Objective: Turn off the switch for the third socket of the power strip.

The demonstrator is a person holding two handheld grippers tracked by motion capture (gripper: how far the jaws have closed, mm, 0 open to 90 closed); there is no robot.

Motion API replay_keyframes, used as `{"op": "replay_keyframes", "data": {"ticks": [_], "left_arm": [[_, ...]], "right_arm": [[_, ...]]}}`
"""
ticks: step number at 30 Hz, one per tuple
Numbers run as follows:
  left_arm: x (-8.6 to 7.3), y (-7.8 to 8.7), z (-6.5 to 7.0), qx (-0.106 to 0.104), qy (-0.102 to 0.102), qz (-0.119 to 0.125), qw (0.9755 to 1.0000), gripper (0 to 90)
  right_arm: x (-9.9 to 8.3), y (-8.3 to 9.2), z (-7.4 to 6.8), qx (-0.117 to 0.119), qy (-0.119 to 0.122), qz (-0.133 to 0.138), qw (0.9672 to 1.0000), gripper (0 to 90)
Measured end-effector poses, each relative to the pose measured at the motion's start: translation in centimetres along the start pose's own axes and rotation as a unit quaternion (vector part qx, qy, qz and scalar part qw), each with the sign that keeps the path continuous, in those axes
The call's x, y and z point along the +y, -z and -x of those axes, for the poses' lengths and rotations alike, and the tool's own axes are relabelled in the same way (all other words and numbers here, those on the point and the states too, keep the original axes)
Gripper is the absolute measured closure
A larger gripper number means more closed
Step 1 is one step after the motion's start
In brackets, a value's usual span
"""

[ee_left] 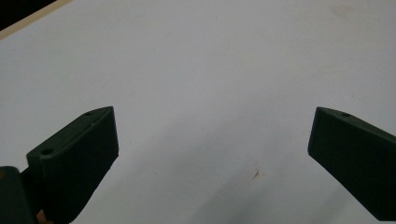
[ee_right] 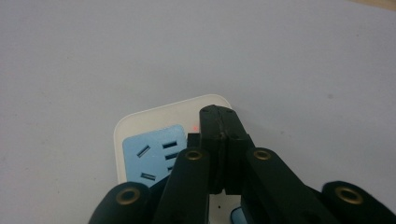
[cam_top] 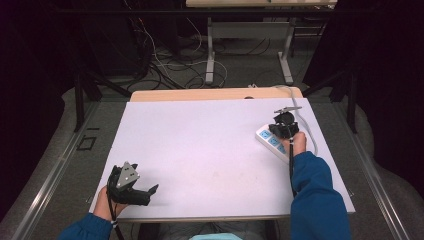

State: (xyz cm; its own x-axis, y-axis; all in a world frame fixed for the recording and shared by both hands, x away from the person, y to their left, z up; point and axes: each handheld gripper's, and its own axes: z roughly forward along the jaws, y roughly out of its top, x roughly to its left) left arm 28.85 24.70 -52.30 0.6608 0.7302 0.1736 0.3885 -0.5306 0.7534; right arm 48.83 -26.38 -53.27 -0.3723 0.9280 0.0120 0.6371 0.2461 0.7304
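White power strip (cam_top: 272, 141) lay at the desk's (cam_top: 200, 150) far right edge, the right gripper (ee_right: 219, 122) with jaws pressed together on its switch end beside a red light, seemingly mid-press, while the left gripper (cam_top: 142, 192) waited wide open and empty.

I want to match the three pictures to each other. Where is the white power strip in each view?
High view: the power strip lies at the right side of the white table, under the right gripper.
Right gripper view: low in the centre, its blue socket left of the shut jaws, a red light at their tip.
Left gripper view: not in it.
Shared landmark: the white table top.
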Motion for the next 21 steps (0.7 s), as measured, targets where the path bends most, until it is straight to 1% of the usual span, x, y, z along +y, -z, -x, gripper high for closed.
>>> {"op": "replay_keyframes", "data": {"ticks": [1,2,3,6,21], "left_arm": [[0.01,0.02,0.02,-0.004,0.002,-0.002,1.0,1.7],[0.01,0.02,0.01,-0.004,0.002,-0.002,1.0,1.7],[-0.01,-0.02,0.0,0.001,-0.001,0.001,1.0,1.7],[-0.01,-0.03,0.0,0.001,-0.001,0.001,1.0,1.8],[0.0,-0.02,-0.01,0.001,-0.001,0.001,1.0,1.7]], "right_arm": [[0.01,0.0,-0.02,0.001,-0.001,-0.001,1.0,90.0],[0.01,0.0,-0.03,0.001,0.0,-0.001,1.0,90.0],[0.02,0.0,-0.05,0.001,0.0,-0.001,1.0,90.0],[0.07,-0.04,-0.19,-0.004,0.001,-0.001,1.0,90.0],[0.1,0.03,-0.2,-0.004,0.004,-0.002,1.0,90.0]]}}
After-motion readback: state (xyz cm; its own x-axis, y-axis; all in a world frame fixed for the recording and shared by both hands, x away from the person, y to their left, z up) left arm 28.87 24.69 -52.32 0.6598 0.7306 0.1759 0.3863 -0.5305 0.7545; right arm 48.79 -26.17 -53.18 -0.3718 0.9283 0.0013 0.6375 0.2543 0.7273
